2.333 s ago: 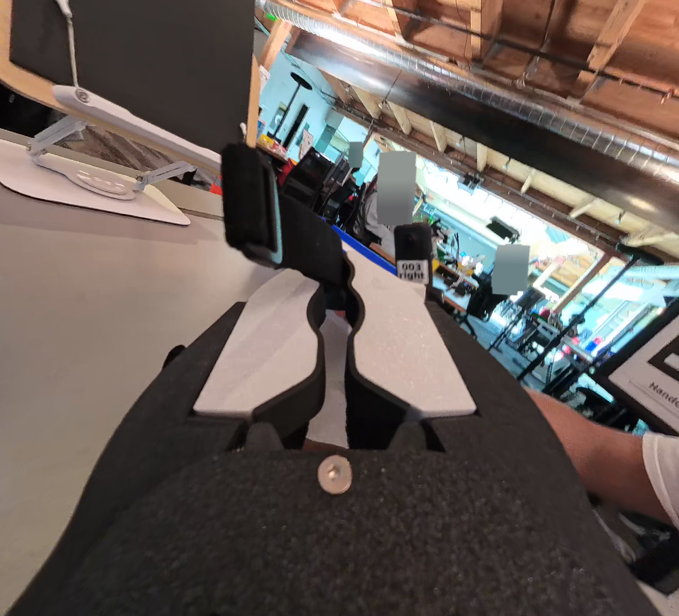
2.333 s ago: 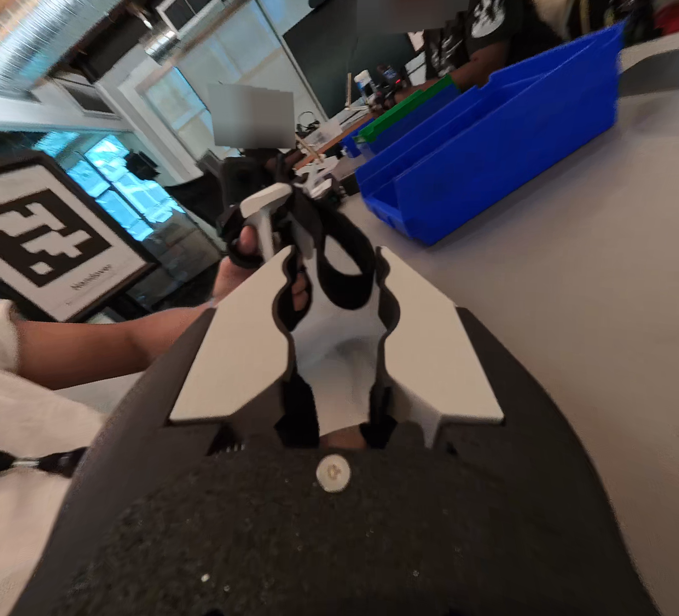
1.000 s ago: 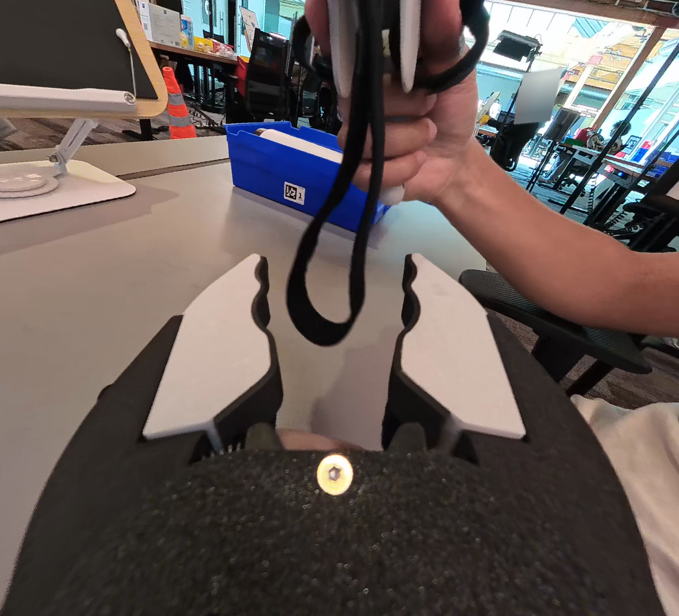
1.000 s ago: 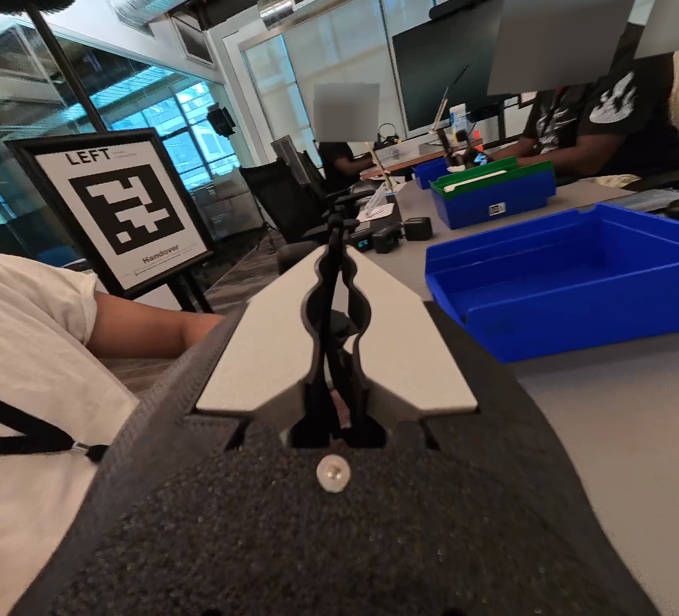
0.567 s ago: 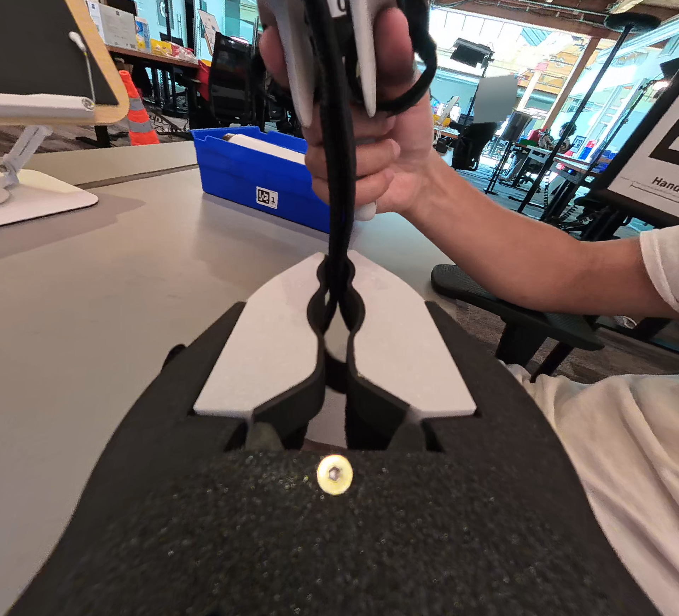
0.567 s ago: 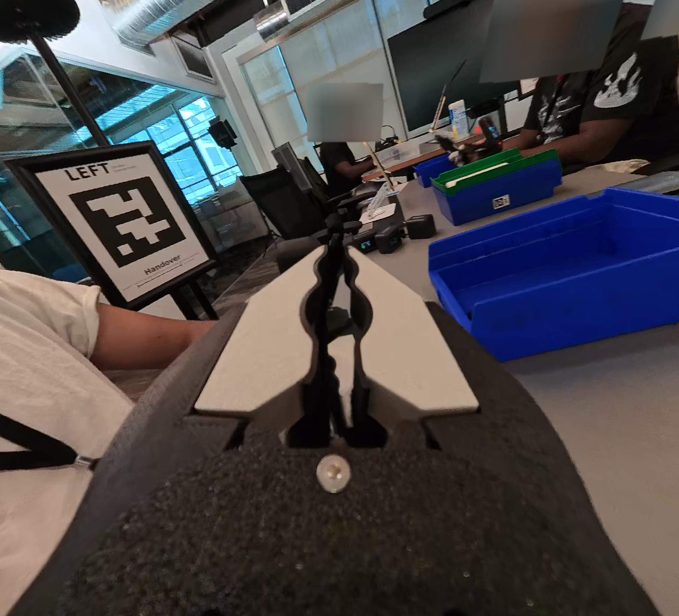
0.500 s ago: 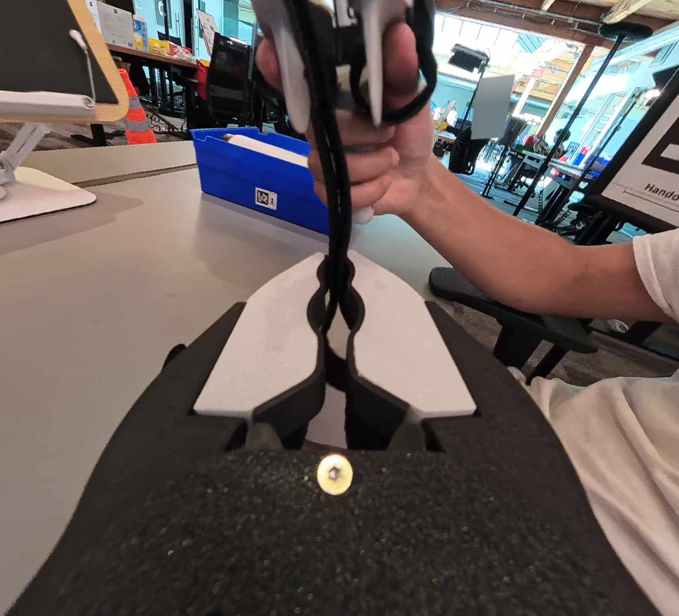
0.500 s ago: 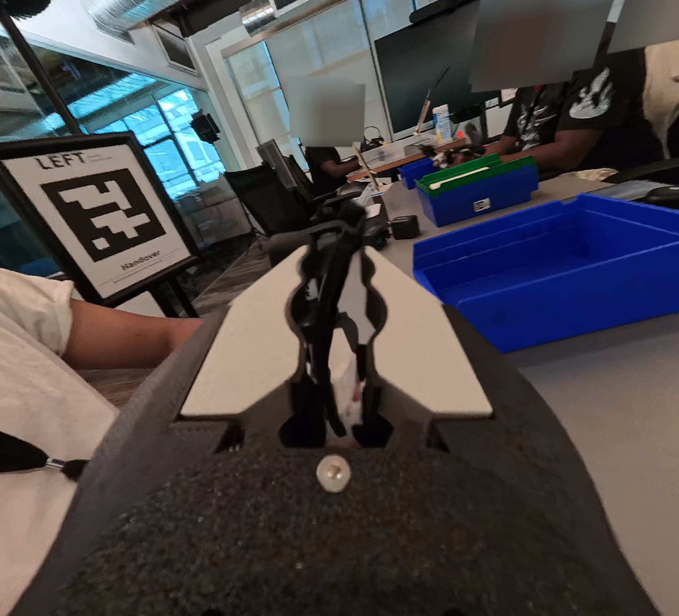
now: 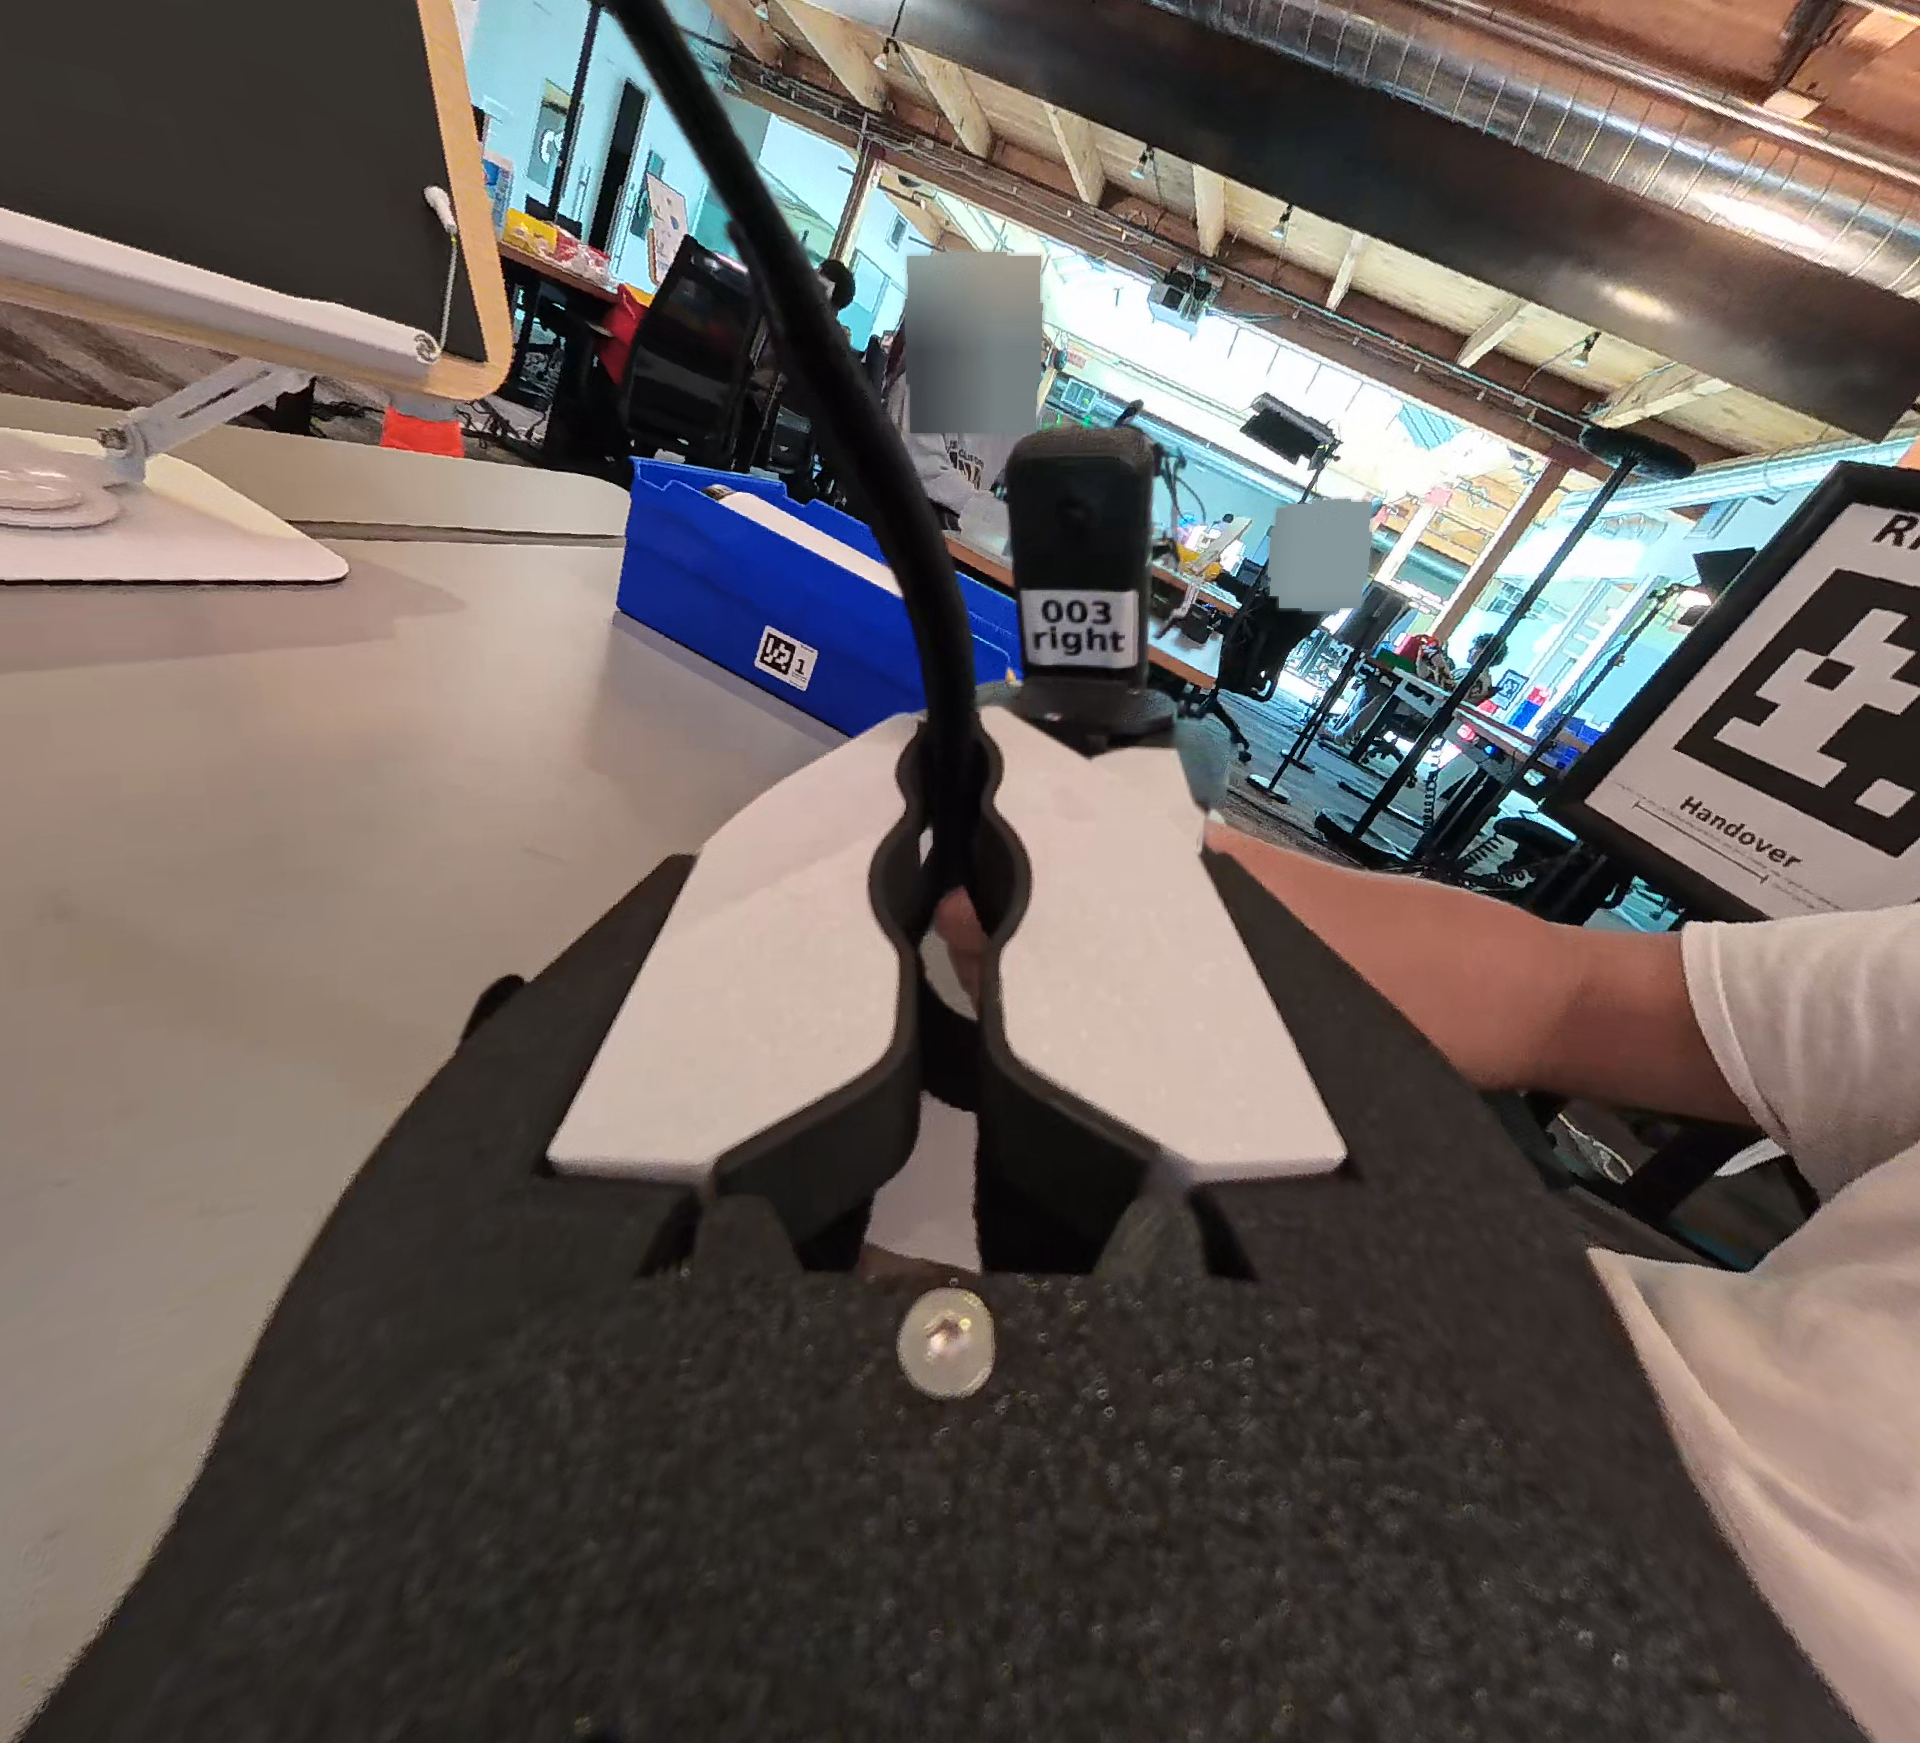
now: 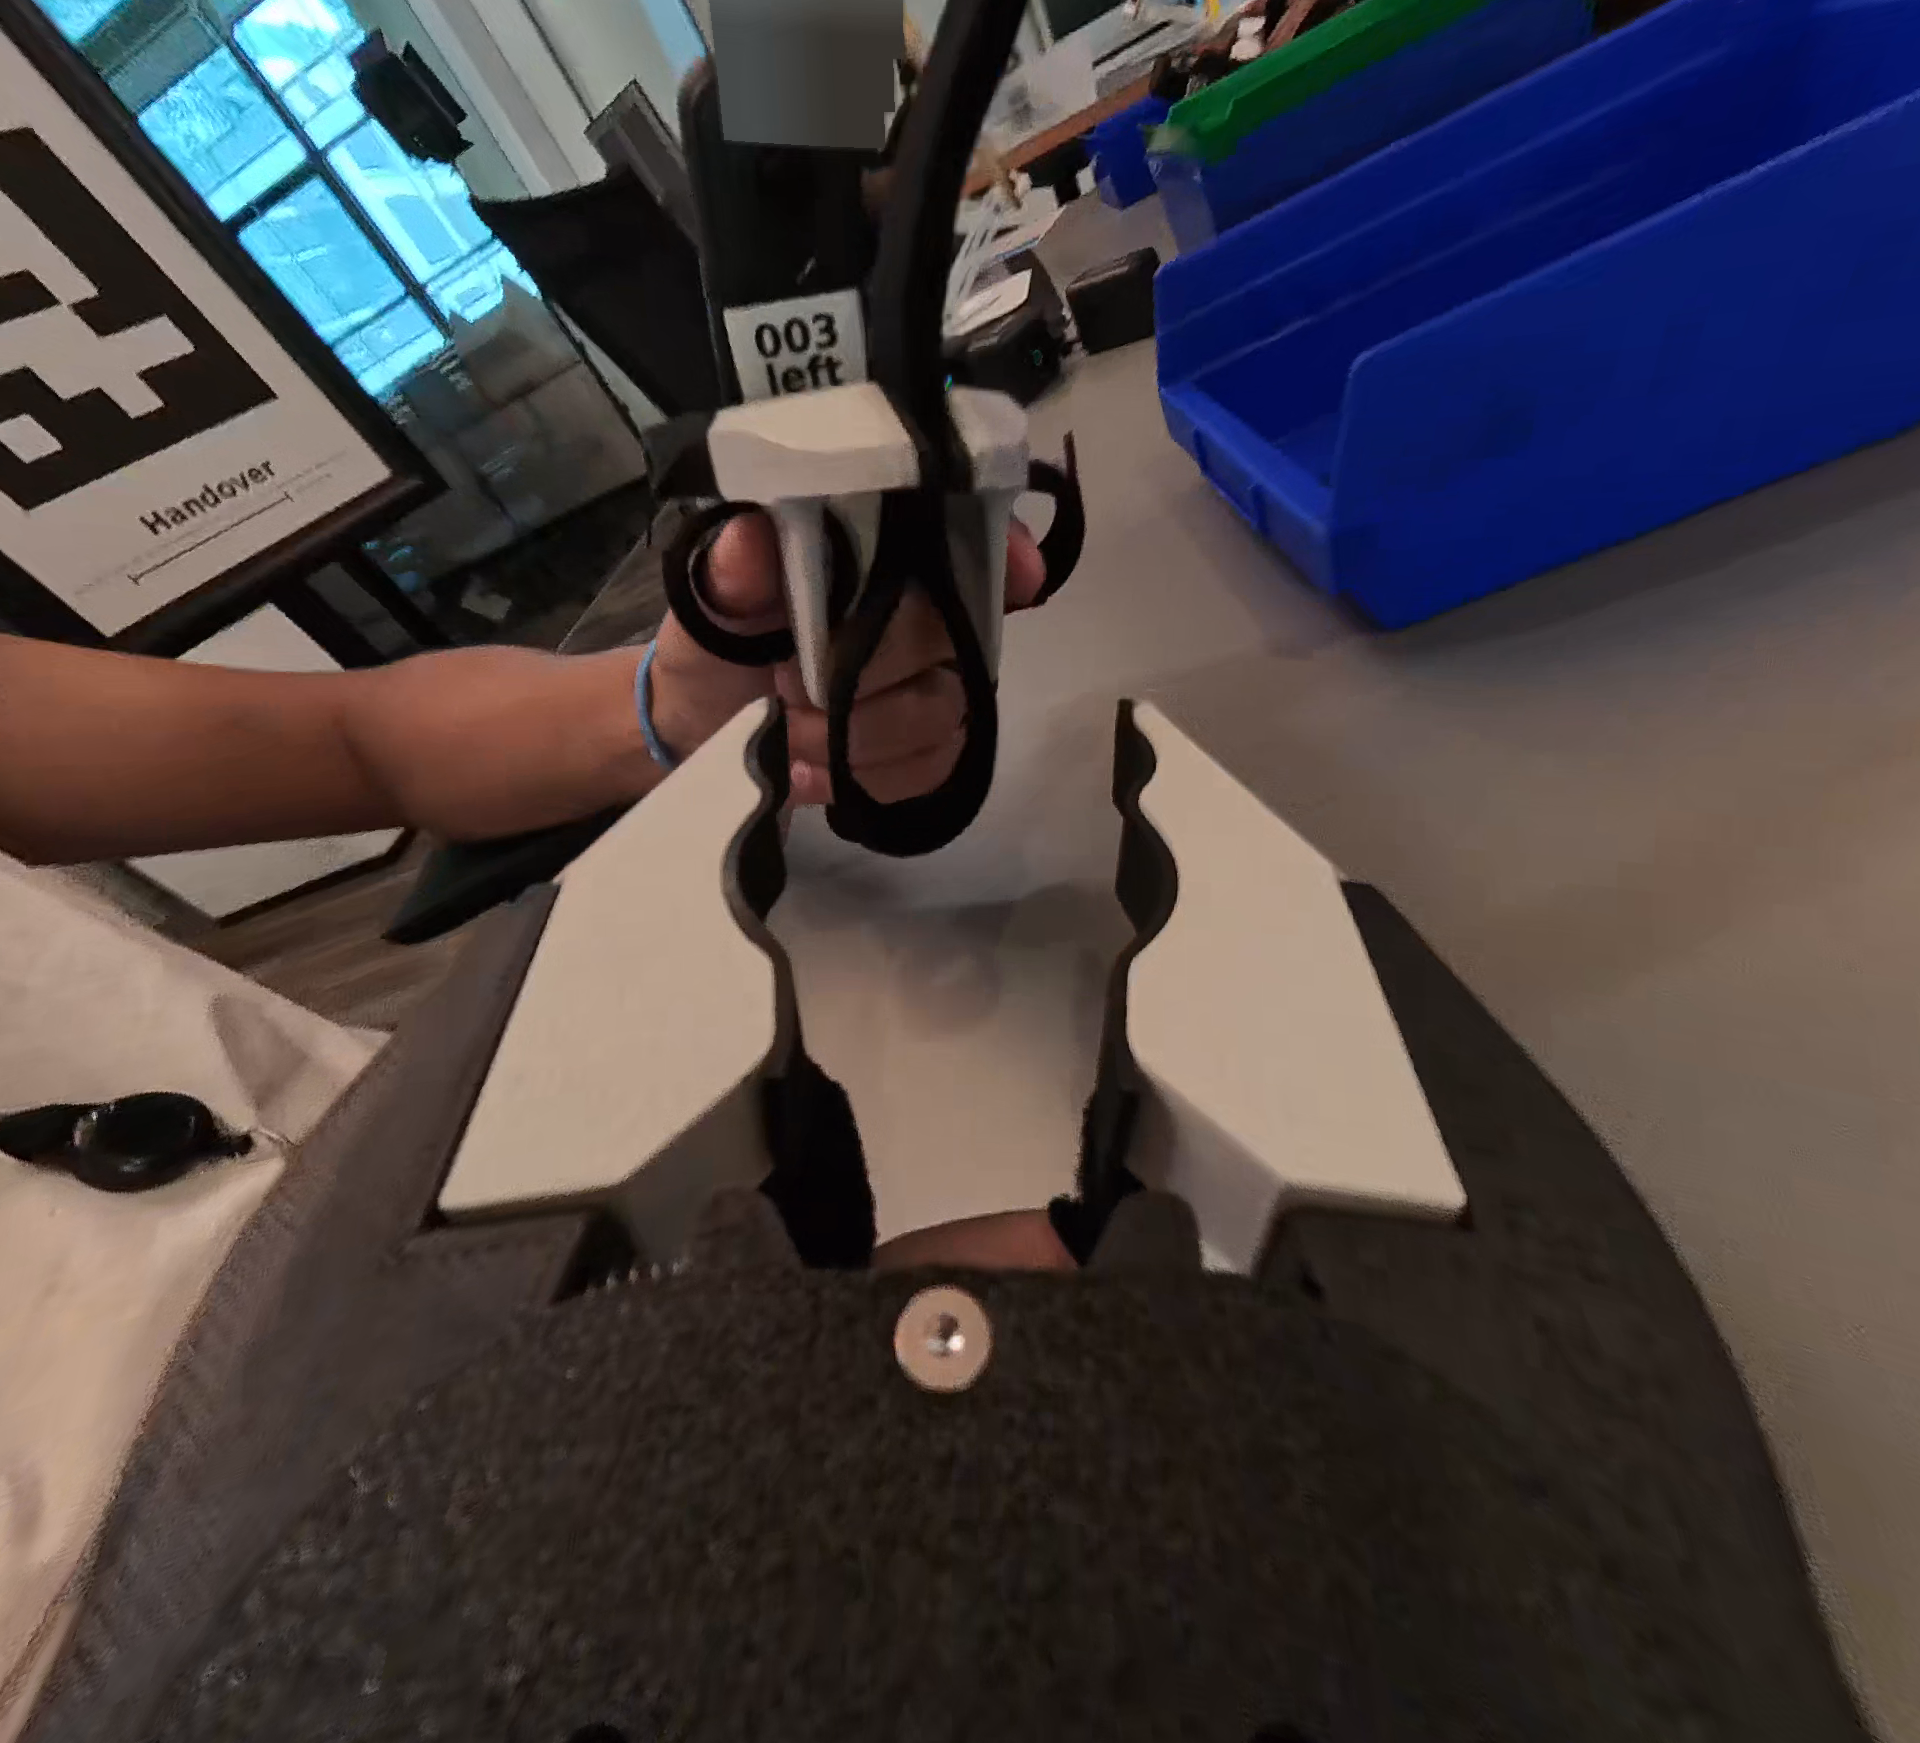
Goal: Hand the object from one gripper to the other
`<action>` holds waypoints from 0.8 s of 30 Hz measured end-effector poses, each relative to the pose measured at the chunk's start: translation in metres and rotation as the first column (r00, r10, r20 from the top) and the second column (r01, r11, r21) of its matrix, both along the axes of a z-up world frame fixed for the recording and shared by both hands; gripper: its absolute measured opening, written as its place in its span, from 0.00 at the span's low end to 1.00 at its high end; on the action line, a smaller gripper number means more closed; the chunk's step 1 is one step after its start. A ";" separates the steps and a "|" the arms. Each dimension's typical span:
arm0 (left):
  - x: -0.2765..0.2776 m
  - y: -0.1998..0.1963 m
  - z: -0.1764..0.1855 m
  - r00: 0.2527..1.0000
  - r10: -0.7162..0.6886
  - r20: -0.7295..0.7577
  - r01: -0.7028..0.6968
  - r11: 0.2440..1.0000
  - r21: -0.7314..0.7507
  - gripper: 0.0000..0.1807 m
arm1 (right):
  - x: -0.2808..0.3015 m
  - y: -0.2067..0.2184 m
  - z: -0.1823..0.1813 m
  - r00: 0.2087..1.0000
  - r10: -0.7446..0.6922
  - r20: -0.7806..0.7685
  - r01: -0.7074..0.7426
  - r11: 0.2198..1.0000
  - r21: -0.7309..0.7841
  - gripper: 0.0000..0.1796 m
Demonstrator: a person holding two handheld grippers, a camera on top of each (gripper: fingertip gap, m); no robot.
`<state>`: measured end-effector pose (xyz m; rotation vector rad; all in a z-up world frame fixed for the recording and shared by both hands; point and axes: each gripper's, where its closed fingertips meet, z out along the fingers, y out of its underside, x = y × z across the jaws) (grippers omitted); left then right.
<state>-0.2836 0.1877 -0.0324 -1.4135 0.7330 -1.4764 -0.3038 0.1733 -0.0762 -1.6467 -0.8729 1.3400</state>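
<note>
Released by the right gripper (image 10: 943, 820), now spread wide, the black strap (image 9: 800, 322) sits pinched in the left gripper (image 9: 951, 820); handover looks complete, withdrawal next.

Your two wrist cameras face each other, close.
Each looks forward along its own fingers, low over the grey tabletop (image 9: 312, 862); both share the black strap (image 10: 914, 758) and the opposite hand-held gripper between them.

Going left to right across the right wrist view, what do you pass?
Framed marker sign → person's forearm → left gripper shut on the black strap → blue bin.
</note>
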 end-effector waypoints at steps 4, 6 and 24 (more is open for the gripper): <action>0.003 0.000 -0.002 1.000 -0.002 -0.003 0.002 1.000 -0.010 0.03 | -0.006 -0.005 -0.008 0.998 0.003 0.056 -0.008 0.997 0.083 0.03; 0.005 0.002 -0.005 1.000 -0.005 -0.011 0.005 1.000 -0.020 0.03 | -0.005 -0.006 -0.010 0.997 -0.001 0.074 -0.007 0.994 0.105 0.03; 0.008 0.014 -0.016 0.964 0.194 -0.184 -0.147 0.959 0.241 0.34 | 0.074 -0.054 0.060 0.932 0.357 -0.058 -0.360 0.931 -0.055 0.02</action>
